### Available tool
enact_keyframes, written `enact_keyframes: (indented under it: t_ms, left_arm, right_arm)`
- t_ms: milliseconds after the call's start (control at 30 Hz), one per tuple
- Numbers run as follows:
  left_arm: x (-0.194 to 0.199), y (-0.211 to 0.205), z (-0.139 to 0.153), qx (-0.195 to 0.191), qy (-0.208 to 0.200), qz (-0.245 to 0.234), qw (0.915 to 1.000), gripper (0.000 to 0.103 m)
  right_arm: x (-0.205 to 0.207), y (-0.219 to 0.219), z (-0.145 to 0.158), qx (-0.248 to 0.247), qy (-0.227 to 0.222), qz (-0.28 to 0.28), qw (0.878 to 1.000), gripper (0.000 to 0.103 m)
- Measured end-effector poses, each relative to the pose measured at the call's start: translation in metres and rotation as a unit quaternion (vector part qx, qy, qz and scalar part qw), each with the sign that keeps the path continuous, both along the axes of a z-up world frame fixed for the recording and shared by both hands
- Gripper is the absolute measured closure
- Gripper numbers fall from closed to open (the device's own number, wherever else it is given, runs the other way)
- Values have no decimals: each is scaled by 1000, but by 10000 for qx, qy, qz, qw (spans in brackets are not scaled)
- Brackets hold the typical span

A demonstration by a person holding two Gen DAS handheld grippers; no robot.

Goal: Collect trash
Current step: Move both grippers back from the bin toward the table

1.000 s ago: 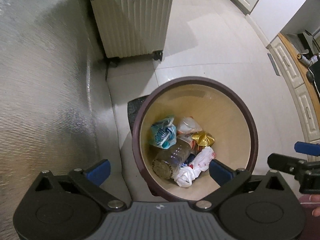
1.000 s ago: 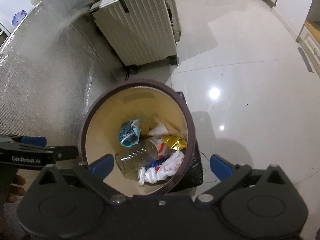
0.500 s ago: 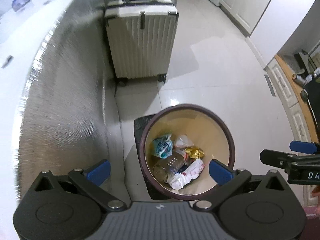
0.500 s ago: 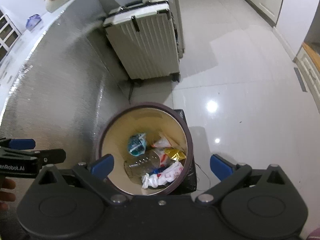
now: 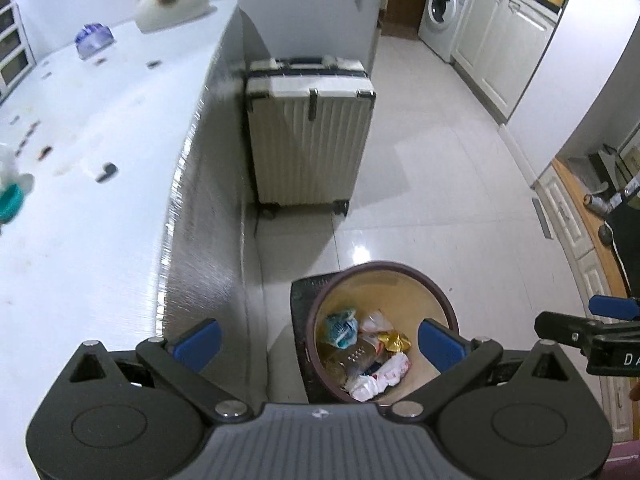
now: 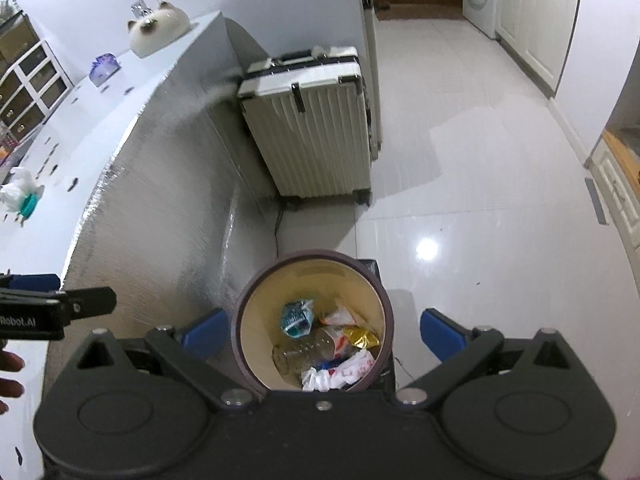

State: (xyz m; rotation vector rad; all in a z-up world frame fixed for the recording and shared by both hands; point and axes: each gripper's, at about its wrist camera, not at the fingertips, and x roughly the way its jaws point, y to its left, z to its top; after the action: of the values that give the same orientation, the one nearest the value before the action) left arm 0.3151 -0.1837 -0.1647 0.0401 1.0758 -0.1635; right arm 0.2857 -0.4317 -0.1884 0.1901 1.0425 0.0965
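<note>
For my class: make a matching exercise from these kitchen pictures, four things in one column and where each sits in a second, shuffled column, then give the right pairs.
Things:
1. clear plastic bottle
2. cream suitcase
3. cat-shaped ornament
4. washing machine

Places:
A. far end of the white counter
B. far end of the room, beside white cabinets
C. lying inside the round bin
D. upright on the floor beyond the bin

Pairs: 1-C, 2-D, 3-A, 4-B

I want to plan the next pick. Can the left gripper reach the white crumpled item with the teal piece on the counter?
Probably yes: the left gripper is open and empty, and nothing blocks the white crumpled item.
</note>
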Motion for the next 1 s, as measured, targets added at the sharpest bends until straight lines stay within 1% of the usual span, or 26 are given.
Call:
enact_keyframes:
  t_ms: [200,400,600,733,867,1000]
  left_arm:
    - [-13,12,28,-46,-220,15,9997,0]
    - [-25,26,56,-153,-527,35,9985,0]
    - [-38,49,82,-268,-843,104,9960,0]
    - [-47,73,97,-357,-1077,168,9934,0]
    - [-54,102,110,-371,-1226,243,9915,0]
    - [-63,142,121,-395,-1382,379,9889,0]
  right_arm:
    - [-12,7,29,-74,-270,64,9996,0]
    - [-24,16,63,-110,-668,38,9977,0]
    - [-34,38,93,-157,-1024,61,9946,0]
    - [-42,61,108,-199,-1269,60,9917,0]
    - [-46,89,121,-162,-1454,26,9892,0]
    - [-47,125,130,-169,-1582,86,9872,0]
